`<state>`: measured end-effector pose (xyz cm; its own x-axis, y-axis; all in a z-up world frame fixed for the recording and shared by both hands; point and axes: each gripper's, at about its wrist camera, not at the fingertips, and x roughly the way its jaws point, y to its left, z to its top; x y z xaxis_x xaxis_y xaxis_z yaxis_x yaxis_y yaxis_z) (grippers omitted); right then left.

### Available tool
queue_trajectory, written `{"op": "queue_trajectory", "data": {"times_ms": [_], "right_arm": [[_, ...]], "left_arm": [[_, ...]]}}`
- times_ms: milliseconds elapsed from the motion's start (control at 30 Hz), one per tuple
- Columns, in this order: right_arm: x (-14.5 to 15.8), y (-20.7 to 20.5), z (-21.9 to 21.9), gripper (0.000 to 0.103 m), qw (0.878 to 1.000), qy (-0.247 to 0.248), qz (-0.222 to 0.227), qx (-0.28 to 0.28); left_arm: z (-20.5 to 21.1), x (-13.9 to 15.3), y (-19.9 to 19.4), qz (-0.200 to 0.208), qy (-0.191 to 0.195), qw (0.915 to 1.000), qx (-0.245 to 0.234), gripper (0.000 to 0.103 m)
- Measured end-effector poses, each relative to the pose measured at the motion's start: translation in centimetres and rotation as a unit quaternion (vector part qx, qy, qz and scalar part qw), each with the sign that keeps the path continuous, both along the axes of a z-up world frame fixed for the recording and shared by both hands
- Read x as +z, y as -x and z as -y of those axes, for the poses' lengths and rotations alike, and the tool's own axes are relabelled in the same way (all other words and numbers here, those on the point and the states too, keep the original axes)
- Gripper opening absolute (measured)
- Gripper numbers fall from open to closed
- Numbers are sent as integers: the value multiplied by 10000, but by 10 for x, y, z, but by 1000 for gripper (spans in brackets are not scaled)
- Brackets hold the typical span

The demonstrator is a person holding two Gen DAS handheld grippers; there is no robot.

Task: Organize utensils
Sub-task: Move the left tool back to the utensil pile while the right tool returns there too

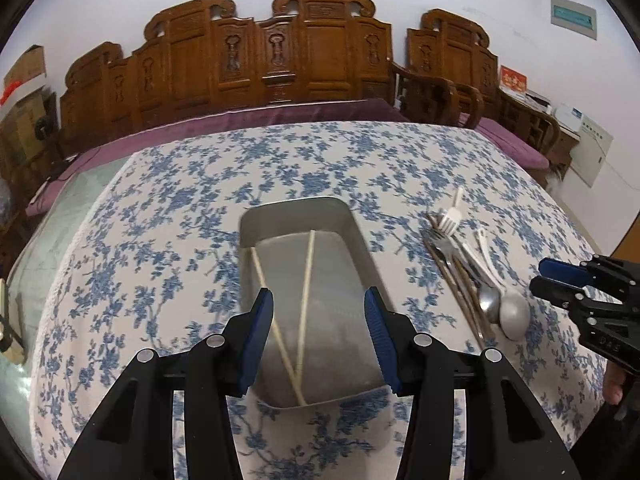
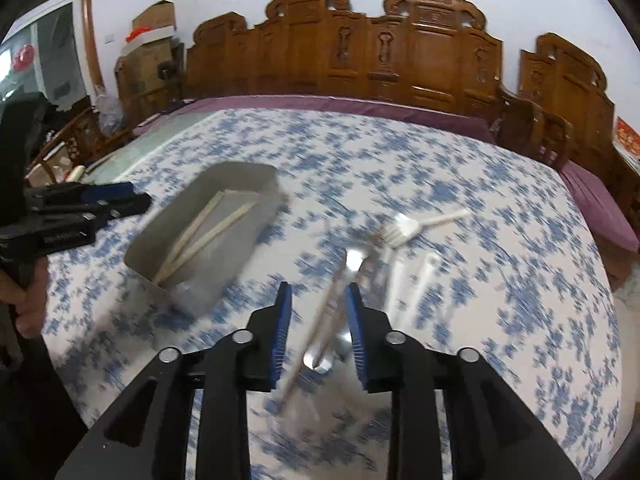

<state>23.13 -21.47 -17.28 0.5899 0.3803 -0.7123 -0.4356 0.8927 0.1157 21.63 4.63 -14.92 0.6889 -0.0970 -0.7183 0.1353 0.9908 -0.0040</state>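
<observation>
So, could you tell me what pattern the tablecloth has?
Blue flowers on white tablecloth; clearest in left wrist view.

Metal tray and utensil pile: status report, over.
Left hand-held gripper open above metal tray. Two chopsticks crossed inside. Right hand-held gripper open over utensil pile, nothing gripped. Nothing in the way.

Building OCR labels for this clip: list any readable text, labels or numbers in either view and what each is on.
Nothing reads with confidence.
Embossed marking on the right tool body: roughly "D4S", too faint to confirm.
White strip label on the left tool body: blurred.
Red paper by the wall: gold characters, too small.
Grey wall panel: teal strip, unreadable.
White wall box: faint print, unreadable.
Metal tray, chopsticks, cutlery: no markings visible.
</observation>
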Motion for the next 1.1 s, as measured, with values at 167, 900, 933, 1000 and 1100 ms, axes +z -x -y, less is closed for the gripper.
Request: {"op": "queue_trajectory", "data": {"times_ms": [167,900,933,1000,1100], "right_arm": [[-21,-8,22,32,9992,76,-303,-243],[-76,-37,30,49,9860,-337,-1533,-554],[-77,-36,29,50,9864,-294,-1521,-553],[-76,-36,29,49,9857,-292,-1558,-573],[-72,-33,31,47,9861,-316,-1510,-612]], "left_arm": [[20,-2,5,-18,58,9997,-229,54],[75,-31,19,-387,292,9952,-851,55],[75,-33,19,-405,288,9951,-856,55],[76,-36,18,-430,270,9949,-867,55],[79,-40,18,-468,239,9946,-899,55]]}}
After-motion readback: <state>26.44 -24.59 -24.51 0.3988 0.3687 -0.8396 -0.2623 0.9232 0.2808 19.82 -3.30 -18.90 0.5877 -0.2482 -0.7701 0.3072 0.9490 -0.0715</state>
